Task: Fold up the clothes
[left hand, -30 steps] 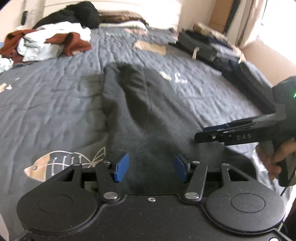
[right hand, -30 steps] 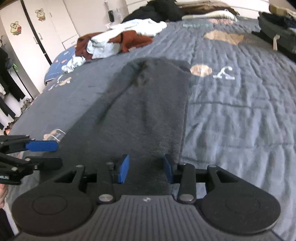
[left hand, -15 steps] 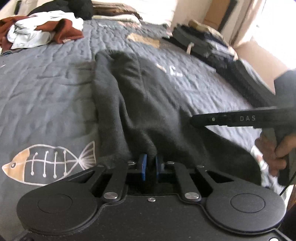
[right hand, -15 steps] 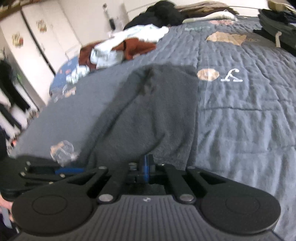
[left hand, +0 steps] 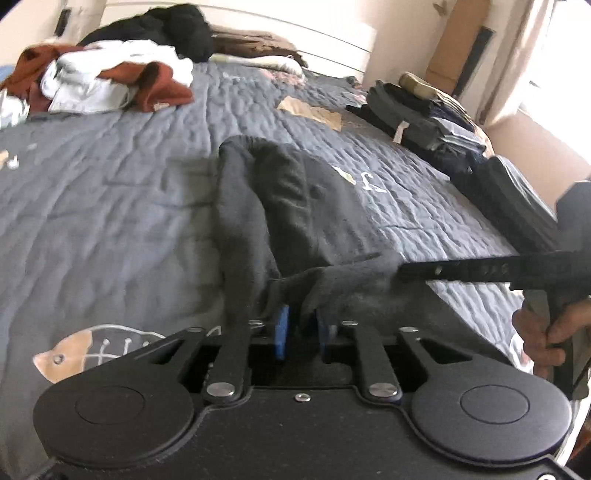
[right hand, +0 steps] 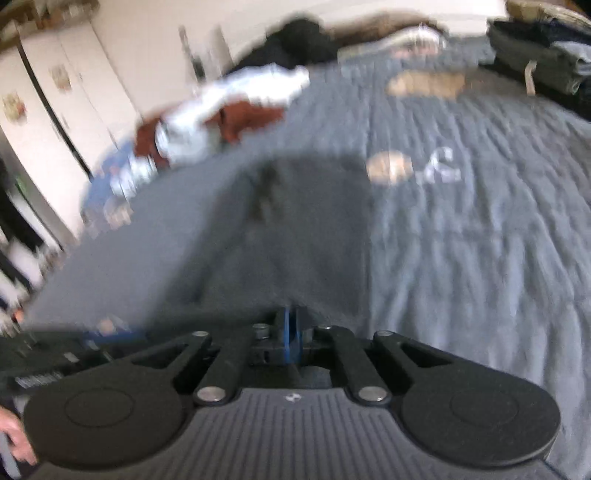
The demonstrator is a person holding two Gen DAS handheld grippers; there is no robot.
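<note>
A dark grey garment (left hand: 295,206) lies lengthwise on the grey quilted bed (left hand: 92,206). Its near edge is lifted and stretched between my two grippers. My left gripper (left hand: 301,332) has its jaws opening; a fold of the garment hangs between the blue pads (left hand: 281,332) with a gap beside it. My right gripper (left hand: 402,271) reaches in from the right, shut on the garment's edge. A hand (left hand: 543,332) holds its handle. In the blurred right wrist view, the right gripper (right hand: 291,325) has its pads together at the garment (right hand: 295,229).
A heap of unfolded white and rust-brown clothes (left hand: 110,81) lies at the far left of the bed. Dark clothes (left hand: 166,29) sit by the headboard. Folded dark clothes (left hand: 424,114) are stacked along the right edge. A white wardrobe (right hand: 55,92) stands left of the bed.
Both grippers went from open to closed on the garment's near edge. The edge has risen off the bed. The left pads have since parted again; the right pads stay together.
</note>
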